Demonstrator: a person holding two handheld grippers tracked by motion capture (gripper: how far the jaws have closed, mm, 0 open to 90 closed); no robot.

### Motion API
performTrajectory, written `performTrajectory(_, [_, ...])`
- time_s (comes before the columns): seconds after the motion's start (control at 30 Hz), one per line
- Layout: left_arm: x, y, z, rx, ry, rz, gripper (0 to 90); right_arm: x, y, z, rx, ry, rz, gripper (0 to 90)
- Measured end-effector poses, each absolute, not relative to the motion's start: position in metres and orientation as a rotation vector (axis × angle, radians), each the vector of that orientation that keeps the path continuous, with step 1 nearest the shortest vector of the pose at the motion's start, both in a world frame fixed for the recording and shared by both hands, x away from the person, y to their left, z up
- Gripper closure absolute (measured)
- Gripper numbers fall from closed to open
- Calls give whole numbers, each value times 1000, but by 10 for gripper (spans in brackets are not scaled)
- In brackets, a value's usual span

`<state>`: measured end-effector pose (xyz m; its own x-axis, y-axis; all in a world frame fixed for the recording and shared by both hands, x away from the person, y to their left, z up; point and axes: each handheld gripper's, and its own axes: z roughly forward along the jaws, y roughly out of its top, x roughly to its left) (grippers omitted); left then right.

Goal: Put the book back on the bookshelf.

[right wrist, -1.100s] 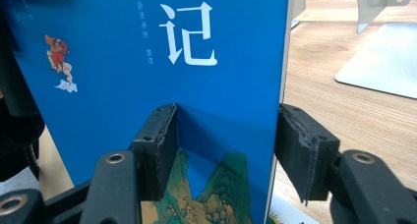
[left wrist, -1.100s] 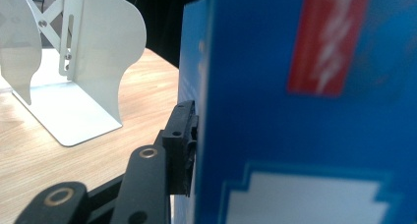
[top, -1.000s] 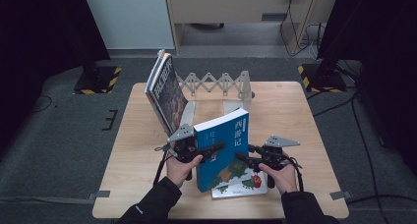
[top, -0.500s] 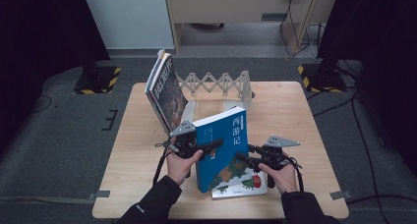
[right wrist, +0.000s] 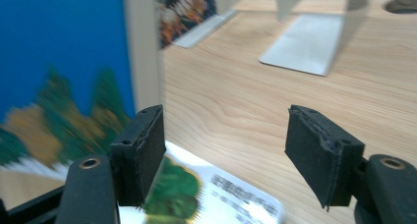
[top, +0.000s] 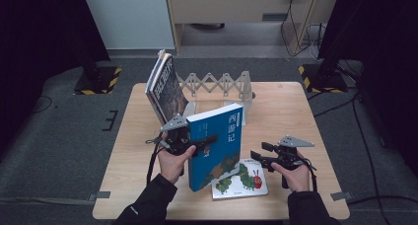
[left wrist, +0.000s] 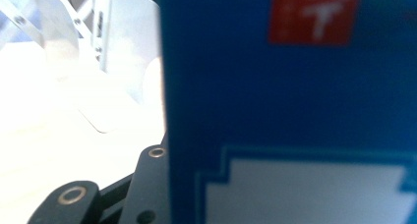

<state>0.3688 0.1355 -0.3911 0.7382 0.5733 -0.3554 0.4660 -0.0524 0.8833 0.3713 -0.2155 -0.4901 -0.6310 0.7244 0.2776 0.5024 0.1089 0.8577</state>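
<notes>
Blue hardback book [top: 216,145] upright near bench front edge | left gripper [top: 199,142] clamped on its cover | right gripper [top: 257,157] jaws wide, empty | advise: keep spine vertical, carry level to folding metal rack [top: 222,84].

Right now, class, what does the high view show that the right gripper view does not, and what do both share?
High view alone: the person's hands, the left gripper clamped on the upright blue book, the leaning books and the rack's lattice.

Right gripper view alone: a close look at the right gripper, its jaws standing apart with nothing between them.

Both: the blue book, the caterpillar book lying flat, and the table.
</notes>
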Motion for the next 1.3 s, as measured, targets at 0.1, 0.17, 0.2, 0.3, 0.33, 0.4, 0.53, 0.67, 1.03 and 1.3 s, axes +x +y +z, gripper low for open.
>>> performTrajectory(0.1, [369,140,-386,1684,842,129,602,372,-221,-492,1249,2171,1438,295])
performTrajectory(0.17, [369,143,-383,1679,851,143,602,372,-226,-493,1274,2169,1364,282])
performTrajectory(0.2, [370,146,-381,1673,861,154,602,373,-228,-494,1285,2170,1326,276])
performTrajectory(0.3, [372,151,-378,1659,878,165,602,374,-237,-499,1323,2183,1167,263])
performTrajectory(0.33, [373,153,-376,1655,885,169,602,375,-240,-501,1331,2189,1128,256])
performTrajectory(0.4, [375,157,-371,1642,895,192,603,376,-245,-505,1362,2194,1072,240])
performTrajectory(0.53, [379,159,-364,1632,906,232,602,380,-251,-513,1400,2225,999,207])
performTrajectory(0.67, [389,161,-355,1607,935,288,602,383,-254,-521,1423,2261,904,185])
performTrajectory(1.03, [428,157,-343,1564,1021,418,603,384,-260,-531,1427,2223,835,86])
performTrajectory(1.3, [461,149,-341,1551,1078,481,602,383,-261,-537,1403,2187,869,26])
